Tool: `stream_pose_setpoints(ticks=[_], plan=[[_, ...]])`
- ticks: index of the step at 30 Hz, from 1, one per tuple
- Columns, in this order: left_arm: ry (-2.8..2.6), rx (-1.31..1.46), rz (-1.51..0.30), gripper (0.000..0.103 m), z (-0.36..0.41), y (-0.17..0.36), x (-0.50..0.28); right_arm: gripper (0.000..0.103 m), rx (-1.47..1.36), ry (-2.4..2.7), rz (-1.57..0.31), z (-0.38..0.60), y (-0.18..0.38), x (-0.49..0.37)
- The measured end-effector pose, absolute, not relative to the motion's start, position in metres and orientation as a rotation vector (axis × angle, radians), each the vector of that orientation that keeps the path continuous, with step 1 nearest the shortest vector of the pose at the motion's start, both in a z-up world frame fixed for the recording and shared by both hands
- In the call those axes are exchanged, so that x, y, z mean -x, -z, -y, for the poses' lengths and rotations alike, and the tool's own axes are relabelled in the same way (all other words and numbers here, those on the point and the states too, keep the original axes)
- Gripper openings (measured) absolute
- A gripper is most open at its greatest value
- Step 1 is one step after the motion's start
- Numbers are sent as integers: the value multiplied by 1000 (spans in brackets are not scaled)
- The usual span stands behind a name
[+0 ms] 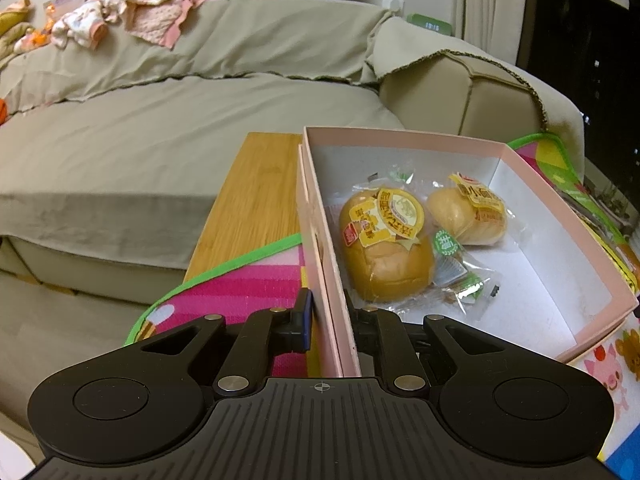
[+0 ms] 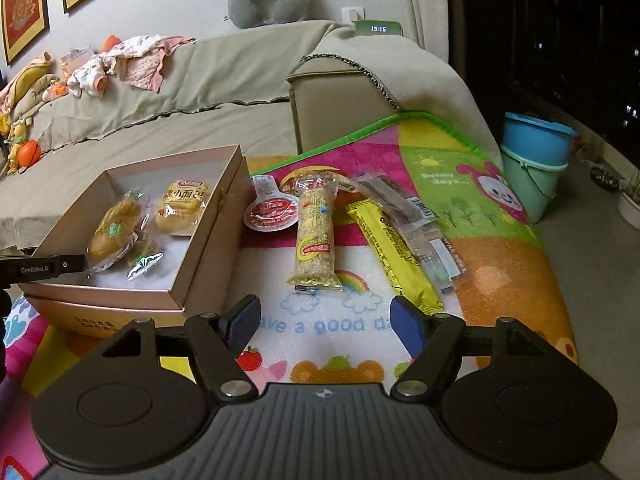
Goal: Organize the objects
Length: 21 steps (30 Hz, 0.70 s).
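My left gripper (image 1: 329, 320) was clamped on the near-left wall of the pink box (image 1: 568, 216), which sat at the mat's (image 2: 460, 168) left edge with two wrapped buns (image 1: 384, 244) inside. My right gripper (image 2: 324, 322) hovered with fingers apart near the mat's front edge, facing the snack bars (image 2: 316, 232).

left gripper (image 1: 329, 316): black ribbed body, silver pivot screws | right gripper (image 2: 324, 320): black, blue-padded fingers (image 2: 408, 322)
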<state>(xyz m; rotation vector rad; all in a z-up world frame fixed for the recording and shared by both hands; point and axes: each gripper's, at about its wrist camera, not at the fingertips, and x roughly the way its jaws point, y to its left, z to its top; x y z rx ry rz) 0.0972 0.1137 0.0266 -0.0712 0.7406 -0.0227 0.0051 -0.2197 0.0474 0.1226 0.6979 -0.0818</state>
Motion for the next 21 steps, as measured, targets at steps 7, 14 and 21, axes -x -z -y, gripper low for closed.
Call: stream_pose_setpoints(ticks=[7,14,21], plan=[[22,75,-741,14,-115,-26,-97,56,-155,-13,-686,222,-61,-33],[27,67,-743,15,-115,-26,-95,47,-348,-77,-751,239,-79,-132],[45,73,-746,15,-118,-26,-96,39,-277,-102,-878,229,-52,-230]])
